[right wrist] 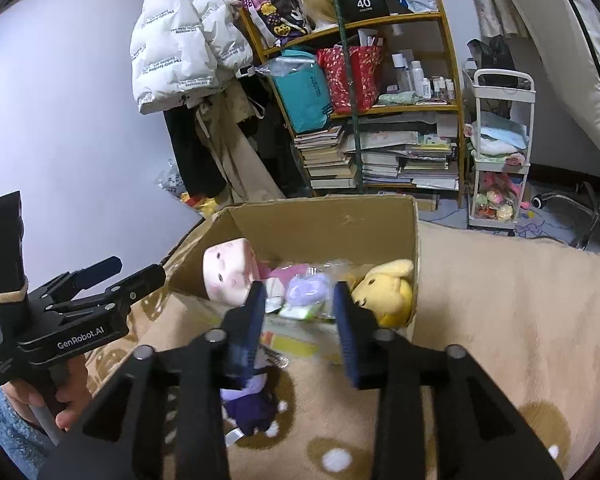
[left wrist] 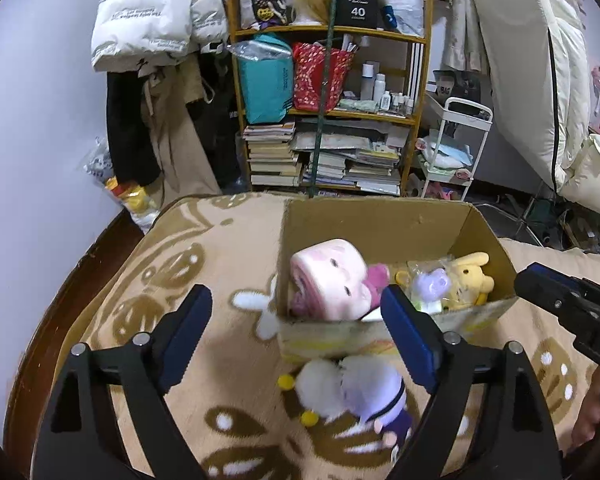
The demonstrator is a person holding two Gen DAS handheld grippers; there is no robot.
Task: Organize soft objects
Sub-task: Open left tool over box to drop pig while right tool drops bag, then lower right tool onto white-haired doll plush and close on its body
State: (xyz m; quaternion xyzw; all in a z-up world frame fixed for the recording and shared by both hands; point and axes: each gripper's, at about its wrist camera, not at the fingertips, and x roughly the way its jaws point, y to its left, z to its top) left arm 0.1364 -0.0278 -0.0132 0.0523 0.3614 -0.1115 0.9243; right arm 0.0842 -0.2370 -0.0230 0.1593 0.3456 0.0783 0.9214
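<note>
**Two open claws, one plush doll lying loose before the box**

Two grippers hang over a tan patterned blanket [left wrist: 228, 248], both aimed down at an open cardboard box [left wrist: 380, 220].

Left of the left gripper [left wrist: 296, 312] there is only blanket. This claw stands wide apart, with nothing pressed between its blue pads. Below and between its fingers lies a small plush doll [left wrist: 360, 396], white and lilac with a dark purple body and yellow pom-poms, on the blanket just in front of the box's near wall. Its long axis runs slantwise: the fluffy white head end points toward the box and to the left, the purple body end points back toward the claw and to the right. No pad touches it.

Ahead of the same claw, inside the box, a pink rolled plush with a face [left wrist: 328, 280] leans against the left wall, its long axis across the box and its face turned up and toward the cameras. To its right sit a lilac toy in clear wrap [left wrist: 432, 284] and a yellow bear plush [left wrist: 468, 276], tucked in the right corner.

The right gripper [right wrist: 300, 308] is partly open and holds nothing; the box's near rim shows through the gap. The doll lies below its left finger, partly hidden. Farther left in that view a hand [right wrist: 66, 400] grips the left tool.
</note>
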